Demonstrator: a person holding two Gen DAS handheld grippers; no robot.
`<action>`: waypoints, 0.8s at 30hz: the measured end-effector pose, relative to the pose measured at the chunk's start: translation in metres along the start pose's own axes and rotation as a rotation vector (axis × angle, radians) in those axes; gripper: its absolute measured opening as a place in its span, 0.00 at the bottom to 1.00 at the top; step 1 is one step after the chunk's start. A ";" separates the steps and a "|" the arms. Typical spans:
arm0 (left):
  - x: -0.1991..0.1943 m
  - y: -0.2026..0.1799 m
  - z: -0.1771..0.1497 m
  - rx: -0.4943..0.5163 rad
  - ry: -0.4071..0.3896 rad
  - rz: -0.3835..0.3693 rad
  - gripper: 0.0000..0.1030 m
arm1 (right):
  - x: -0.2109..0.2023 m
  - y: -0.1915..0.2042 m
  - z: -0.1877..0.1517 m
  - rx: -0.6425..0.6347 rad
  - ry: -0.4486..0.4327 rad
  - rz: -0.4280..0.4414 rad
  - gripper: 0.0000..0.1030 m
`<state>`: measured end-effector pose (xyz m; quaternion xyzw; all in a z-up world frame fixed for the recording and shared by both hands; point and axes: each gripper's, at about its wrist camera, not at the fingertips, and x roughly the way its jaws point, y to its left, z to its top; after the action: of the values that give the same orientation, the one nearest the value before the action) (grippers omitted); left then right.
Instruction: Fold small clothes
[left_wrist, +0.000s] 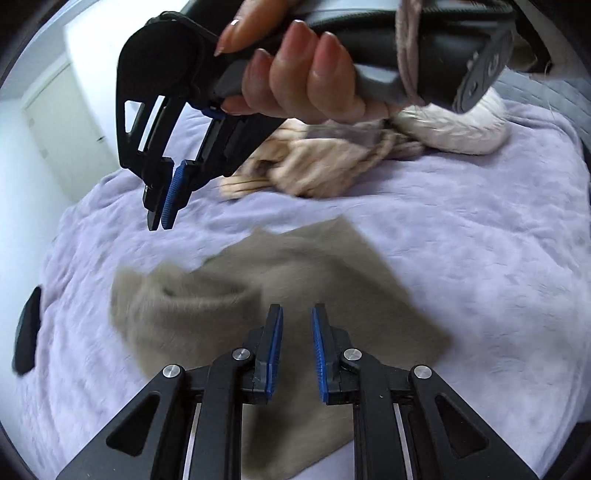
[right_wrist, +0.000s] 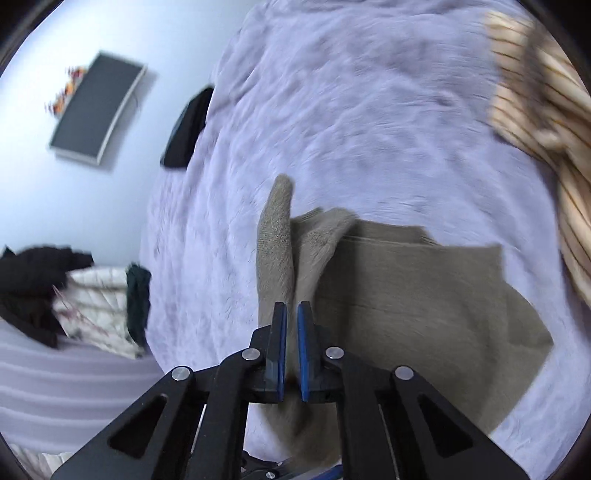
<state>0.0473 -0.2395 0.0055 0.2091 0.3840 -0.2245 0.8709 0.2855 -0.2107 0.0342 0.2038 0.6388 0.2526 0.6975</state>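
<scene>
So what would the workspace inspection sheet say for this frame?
Surface: lilac blanket, rumpled.
Job's things: taupe garment, partly folded, one edge raised.
Clutter: striped beige garment and white fluffy item, bunched behind; black object at the bed's edge.
Grippers: left gripper nearly closed, taupe cloth between the pads, apparently gripped; right gripper shut, empty, above the blanket.
Cables: nothing seen.
Surroundings: dark wall screen, dark clothes pile.
</scene>
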 end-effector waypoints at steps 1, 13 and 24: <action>0.007 -0.011 0.002 0.013 0.014 -0.035 0.17 | -0.010 -0.020 -0.009 0.038 -0.021 0.004 0.06; 0.014 0.046 -0.038 -0.481 0.254 -0.073 0.18 | -0.010 -0.107 -0.101 0.188 -0.019 0.067 0.65; 0.019 0.198 -0.082 -0.918 0.232 0.045 0.18 | 0.031 -0.061 -0.085 0.034 -0.059 0.087 0.65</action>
<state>0.1205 -0.0392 -0.0218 -0.1656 0.5335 0.0124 0.8294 0.2079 -0.2430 -0.0363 0.2506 0.6127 0.2656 0.7009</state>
